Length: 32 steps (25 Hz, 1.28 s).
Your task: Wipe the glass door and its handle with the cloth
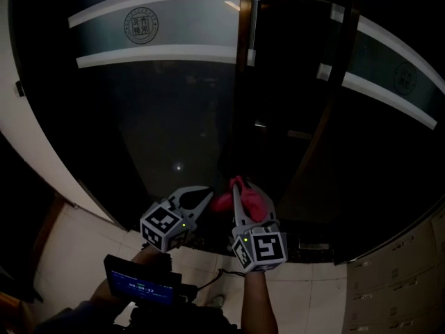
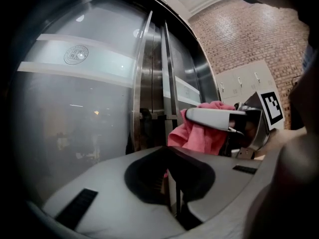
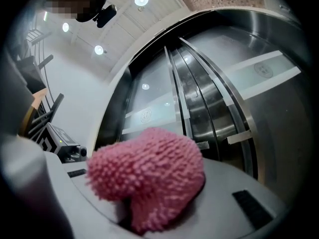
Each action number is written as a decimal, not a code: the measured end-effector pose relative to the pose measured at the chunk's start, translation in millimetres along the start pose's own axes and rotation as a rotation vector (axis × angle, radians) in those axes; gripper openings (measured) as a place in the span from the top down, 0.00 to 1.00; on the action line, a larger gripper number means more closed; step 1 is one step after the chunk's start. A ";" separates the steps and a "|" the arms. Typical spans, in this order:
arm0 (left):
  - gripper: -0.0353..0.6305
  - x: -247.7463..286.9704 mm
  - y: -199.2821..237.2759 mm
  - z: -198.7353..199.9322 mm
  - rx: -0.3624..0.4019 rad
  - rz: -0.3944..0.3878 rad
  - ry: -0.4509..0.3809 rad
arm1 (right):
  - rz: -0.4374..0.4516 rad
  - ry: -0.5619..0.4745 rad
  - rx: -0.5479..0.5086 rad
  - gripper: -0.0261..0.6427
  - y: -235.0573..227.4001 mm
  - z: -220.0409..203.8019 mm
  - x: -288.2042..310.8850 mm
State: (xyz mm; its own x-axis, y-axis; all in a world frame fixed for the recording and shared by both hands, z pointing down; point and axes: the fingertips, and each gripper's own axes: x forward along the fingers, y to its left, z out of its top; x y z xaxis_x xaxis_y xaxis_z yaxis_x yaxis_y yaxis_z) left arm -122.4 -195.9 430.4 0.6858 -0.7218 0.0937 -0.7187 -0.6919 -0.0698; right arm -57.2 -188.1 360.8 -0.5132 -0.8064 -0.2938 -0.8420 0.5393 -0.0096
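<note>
Right gripper (image 1: 242, 186) jaws clamp the pink microfibre cloth (image 3: 149, 178) (bunched, fluffy) before the glass door (image 1: 174, 117); left gripper (image 1: 201, 195) jaws closed, empty.

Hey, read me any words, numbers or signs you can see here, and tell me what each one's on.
Round emblem on the frosted band of the glass door: characters too small to read.
Second emblem, farther right: too dim to read.
Small screen at the bottom: digits too blurred to read.
Marker cube: black-and-white pattern, no words.
</note>
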 end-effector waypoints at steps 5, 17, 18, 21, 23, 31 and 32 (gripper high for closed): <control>0.93 -47.0 -11.2 8.9 -0.009 -0.029 -0.047 | -0.051 0.025 0.011 0.87 34.6 -3.5 -27.8; 0.93 -112.8 -65.5 -0.2 -0.018 -0.145 -0.077 | -0.078 0.064 -0.040 0.87 109.5 -1.8 -92.3; 0.93 -111.9 -69.2 1.2 -0.010 -0.148 -0.078 | -0.076 0.058 -0.043 0.87 109.7 1.3 -94.8; 0.93 -108.3 -80.6 7.3 -0.005 -0.145 -0.083 | -0.064 0.047 -0.055 0.87 109.5 8.1 -102.4; 0.93 -105.7 -86.2 14.5 -0.026 -0.124 -0.101 | -0.047 0.046 -0.063 0.87 109.3 11.1 -107.6; 0.93 -92.3 -113.7 25.3 -0.030 -0.064 -0.119 | 0.012 0.054 -0.058 0.88 92.0 20.0 -127.9; 0.93 -93.1 -114.1 25.5 -0.027 -0.054 -0.121 | 0.018 0.056 -0.064 0.88 91.7 20.4 -128.5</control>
State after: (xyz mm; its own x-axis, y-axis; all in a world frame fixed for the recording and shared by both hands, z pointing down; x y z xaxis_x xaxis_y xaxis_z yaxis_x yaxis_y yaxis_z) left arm -101.4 -50.2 404.3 0.7311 -0.6819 -0.0238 -0.6822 -0.7300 -0.0412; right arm -65.1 -30.1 378.3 -0.5351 -0.8102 -0.2392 -0.8407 0.5385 0.0565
